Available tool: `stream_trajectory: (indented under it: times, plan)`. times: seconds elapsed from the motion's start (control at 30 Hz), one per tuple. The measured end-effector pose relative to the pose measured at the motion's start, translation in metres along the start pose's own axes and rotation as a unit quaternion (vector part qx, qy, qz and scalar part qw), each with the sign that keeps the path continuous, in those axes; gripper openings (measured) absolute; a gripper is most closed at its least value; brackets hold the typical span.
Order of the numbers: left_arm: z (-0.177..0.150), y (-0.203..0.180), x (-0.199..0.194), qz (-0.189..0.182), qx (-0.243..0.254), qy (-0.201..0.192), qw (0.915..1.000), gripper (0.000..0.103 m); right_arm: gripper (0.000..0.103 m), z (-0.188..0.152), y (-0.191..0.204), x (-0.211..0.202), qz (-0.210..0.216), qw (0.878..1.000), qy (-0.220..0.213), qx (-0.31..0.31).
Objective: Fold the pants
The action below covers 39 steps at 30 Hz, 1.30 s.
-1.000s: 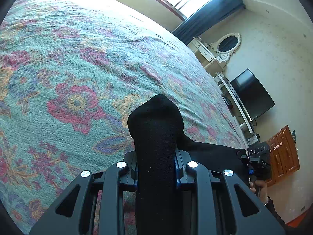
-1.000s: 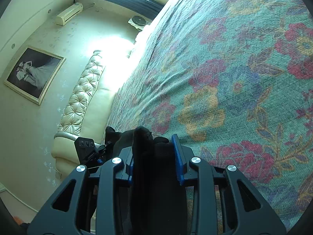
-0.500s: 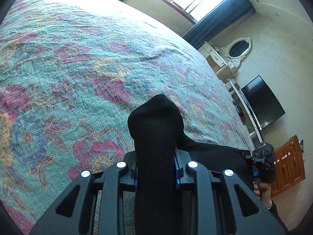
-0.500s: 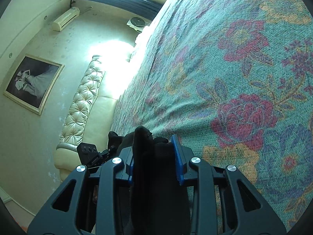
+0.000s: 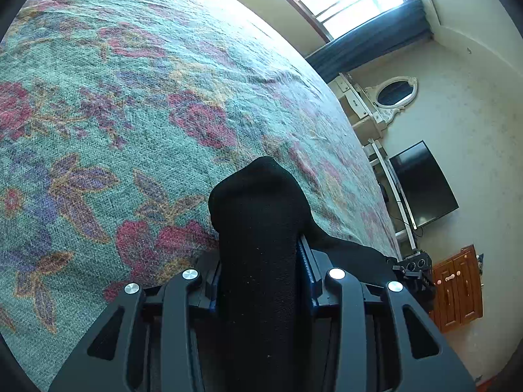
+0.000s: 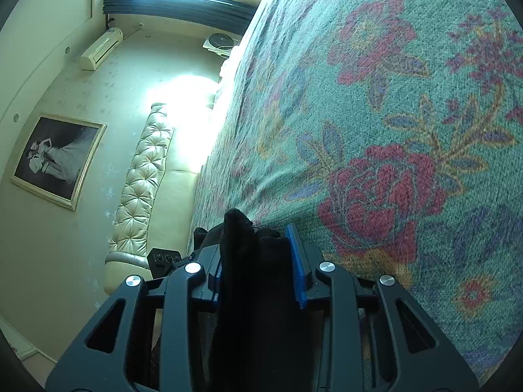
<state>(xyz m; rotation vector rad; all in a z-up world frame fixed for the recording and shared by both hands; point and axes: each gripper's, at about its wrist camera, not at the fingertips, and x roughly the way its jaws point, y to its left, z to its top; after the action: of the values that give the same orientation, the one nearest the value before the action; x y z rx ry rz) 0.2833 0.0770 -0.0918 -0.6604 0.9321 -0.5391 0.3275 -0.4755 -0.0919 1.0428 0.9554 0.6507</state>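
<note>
- The black knit pants [image 5: 261,228] sit bunched between the blue-padded fingers of the left gripper [image 5: 260,261], which is clamped on the fabric; a rounded fold pokes forward past the fingertips.
- More of the same pants [image 6: 251,261] is pinched in the right gripper [image 6: 258,258], its jaws closed on a thick wad of cloth.
- From the left gripper the dark fabric trails off to its right, toward the other black device [image 5: 415,268].
- Below and ahead of both grippers lies the bed's teal floral bedspread [image 5: 130,114].
- Beyond the bed, to the right of the left gripper, hangs a black flat television [image 5: 421,183].
- Left of the right gripper stands a cream tufted headboard [image 6: 143,179].
</note>
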Motion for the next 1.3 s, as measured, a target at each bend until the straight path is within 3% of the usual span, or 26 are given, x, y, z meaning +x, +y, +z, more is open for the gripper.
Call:
stream_trajectory:
  times: [0.03,0.13,0.2,0.37,0.53,0.7,0.87,0.93,0.97,1.0,1.07,1.2,1.23,1.27,1.3]
  plan:
    - [-0.001,-0.002,-0.004,0.0,0.006,-0.001,1.0,0.046,0.041,-0.001,0.003,-0.002,0.002,1.0,-0.001,0.0]
    - [-0.006,-0.004,-0.021,0.002,0.008,-0.012,0.9999,0.063,0.065,-0.008,0.01,-0.018,0.007,1.0,-0.01,0.004]
    - [-0.011,0.0,-0.036,-0.005,-0.004,-0.021,0.9997,0.068,0.076,-0.016,0.013,-0.037,0.006,1.0,-0.022,0.001]
    - [-0.045,0.011,-0.076,-0.011,-0.038,-0.029,0.9988,0.069,0.077,-0.058,0.01,-0.076,-0.015,1.0,-0.018,0.002]
    - [-0.093,0.004,-0.103,-0.011,-0.049,-0.023,0.9985,0.069,0.081,-0.102,0.011,-0.09,-0.013,1.0,-0.008,0.012]
    - [-0.129,-0.019,-0.102,-0.017,-0.051,-0.02,0.9984,0.079,0.091,-0.124,0.024,-0.074,-0.022,1.0,0.002,-0.001]
    - [-0.138,-0.039,-0.081,-0.034,-0.066,-0.012,0.9972,0.085,0.092,-0.128,0.033,-0.061,-0.051,0.999,-0.003,0.001]
    - [-0.138,-0.041,-0.076,-0.023,-0.065,-0.015,0.9975,0.085,0.092,-0.129,0.033,-0.061,-0.052,0.999,-0.003,0.002]
    - [-0.137,-0.042,-0.073,-0.021,-0.07,-0.018,0.9972,0.085,0.086,-0.13,0.034,-0.061,-0.054,0.999,-0.003,0.002]
    - [-0.135,-0.043,-0.071,-0.02,-0.077,-0.023,0.9965,0.085,0.072,-0.132,0.033,-0.062,-0.064,0.998,-0.003,0.003]
    - [-0.131,-0.044,-0.066,-0.018,-0.083,-0.023,0.9961,0.085,0.055,-0.135,0.027,-0.062,-0.08,0.997,-0.001,0.012]
    - [-0.128,-0.044,-0.062,-0.018,-0.09,-0.026,0.9955,0.085,0.042,-0.141,0.018,-0.068,-0.063,0.998,-0.01,0.023]
    - [-0.13,-0.043,-0.064,-0.013,-0.092,-0.029,0.9952,0.082,0.041,-0.142,0.018,-0.068,-0.061,0.998,-0.013,0.022]
    - [-0.131,-0.041,-0.063,0.003,-0.093,-0.03,0.9952,0.066,0.04,-0.143,0.018,-0.068,-0.06,0.998,-0.015,0.022]
    - [-0.132,-0.039,-0.062,0.023,-0.094,-0.026,0.995,0.059,0.039,-0.144,0.018,-0.068,-0.057,0.998,-0.017,0.024]
